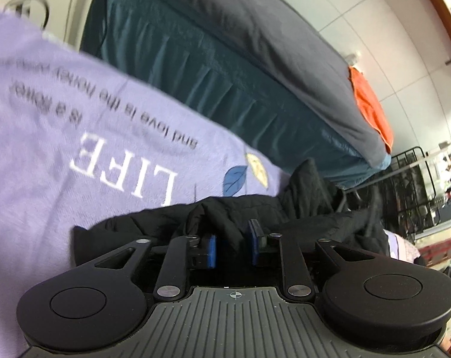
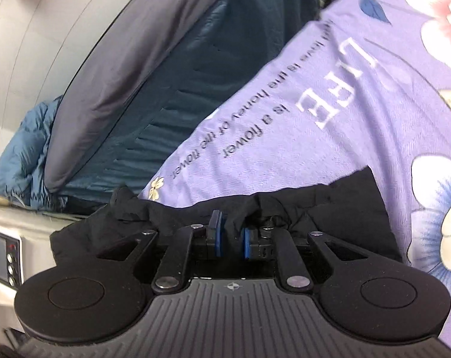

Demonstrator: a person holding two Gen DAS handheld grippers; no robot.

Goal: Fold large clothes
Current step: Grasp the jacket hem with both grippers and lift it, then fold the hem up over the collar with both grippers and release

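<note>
A black padded garment [image 1: 315,226] lies crumpled on a lilac bedsheet [image 1: 76,119] printed with flowers and the word LIFE. My left gripper [image 1: 232,234] sits low over it, open, and a raised fold of the black cloth stands between its blue pads [image 1: 212,249] without being pressed. In the right wrist view the same black garment [image 2: 344,208] spreads across the lilac sheet [image 2: 359,125]. My right gripper [image 2: 232,228] has its pads [image 2: 216,229] close together, and bunched black cloth fills the narrow gap between them.
A dark teal quilt [image 1: 195,74] under a grey cover [image 1: 255,29] runs along the bed's far side, with an orange cloth [image 1: 371,110] at its end. A black wire rack [image 1: 413,185] stands beyond. A panel with a small display and buttons [image 2: 4,256] sits at the left edge.
</note>
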